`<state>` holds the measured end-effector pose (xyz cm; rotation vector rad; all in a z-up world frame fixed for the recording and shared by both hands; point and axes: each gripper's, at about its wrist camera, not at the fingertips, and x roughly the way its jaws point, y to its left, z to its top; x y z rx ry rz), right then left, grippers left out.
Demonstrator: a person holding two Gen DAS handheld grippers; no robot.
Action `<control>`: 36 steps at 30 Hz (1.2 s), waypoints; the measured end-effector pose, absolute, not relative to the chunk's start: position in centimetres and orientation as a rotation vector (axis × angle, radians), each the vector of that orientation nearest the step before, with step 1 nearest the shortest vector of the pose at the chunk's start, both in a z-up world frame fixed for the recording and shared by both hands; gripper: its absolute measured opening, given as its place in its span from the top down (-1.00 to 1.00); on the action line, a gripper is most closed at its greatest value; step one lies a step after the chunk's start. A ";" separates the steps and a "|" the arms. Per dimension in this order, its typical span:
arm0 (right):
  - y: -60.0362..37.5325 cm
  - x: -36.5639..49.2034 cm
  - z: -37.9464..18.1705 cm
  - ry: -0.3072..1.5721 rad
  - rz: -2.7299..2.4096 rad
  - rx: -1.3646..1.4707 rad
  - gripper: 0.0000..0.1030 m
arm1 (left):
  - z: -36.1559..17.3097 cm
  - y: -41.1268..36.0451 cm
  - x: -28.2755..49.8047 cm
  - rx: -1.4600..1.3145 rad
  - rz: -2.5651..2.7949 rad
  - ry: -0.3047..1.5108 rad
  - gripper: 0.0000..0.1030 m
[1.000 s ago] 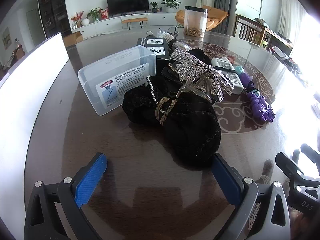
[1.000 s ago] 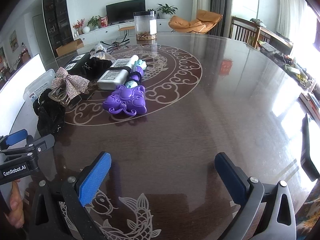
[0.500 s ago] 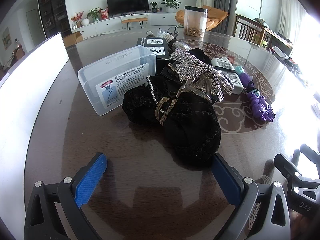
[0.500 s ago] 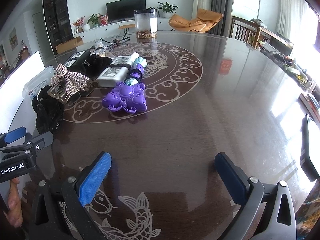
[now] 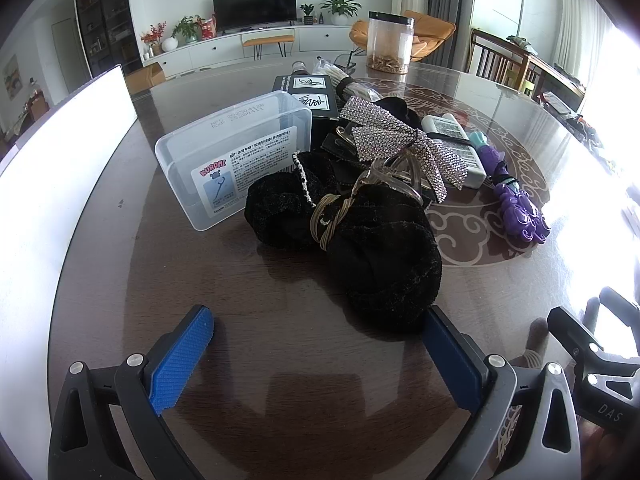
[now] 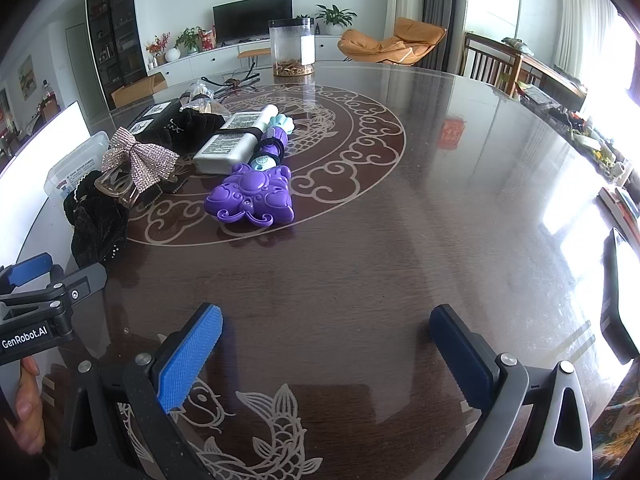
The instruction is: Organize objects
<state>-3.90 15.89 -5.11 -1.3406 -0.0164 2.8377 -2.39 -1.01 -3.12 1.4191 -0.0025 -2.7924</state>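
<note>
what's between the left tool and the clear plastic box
Mostly bare table. The open left tool faces the clear plastic box with the printed label across dark wooden tabletop. The black velvet scrunchie pile lies to the right of that line, near the tool's right finger, beside the box.

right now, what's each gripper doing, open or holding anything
Left gripper: open, holding nothing; its right finger sits by the black velvet scrunchie.
Right gripper: open, empty, over bare table.
</note>
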 end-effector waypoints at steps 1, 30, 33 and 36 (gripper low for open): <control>15.9 -3.9 -5.1 -0.016 2.838 -1.341 -1.00 | -3.1 -1.0 -2.4 1.419 -2.792 -0.003 -1.00; 15.8 -3.8 -5.2 -0.015 2.837 -1.341 -1.00 | -3.1 -1.0 -2.4 1.418 -2.793 -0.002 -1.00; 15.9 -3.8 -5.2 -0.016 2.838 -1.341 -1.00 | -3.2 -1.0 -2.4 1.418 -2.793 -0.003 -1.00; 15.8 -3.7 -5.1 -0.017 2.840 -1.340 -1.00 | -3.2 -1.0 -2.4 1.431 -2.793 -0.007 -1.00</control>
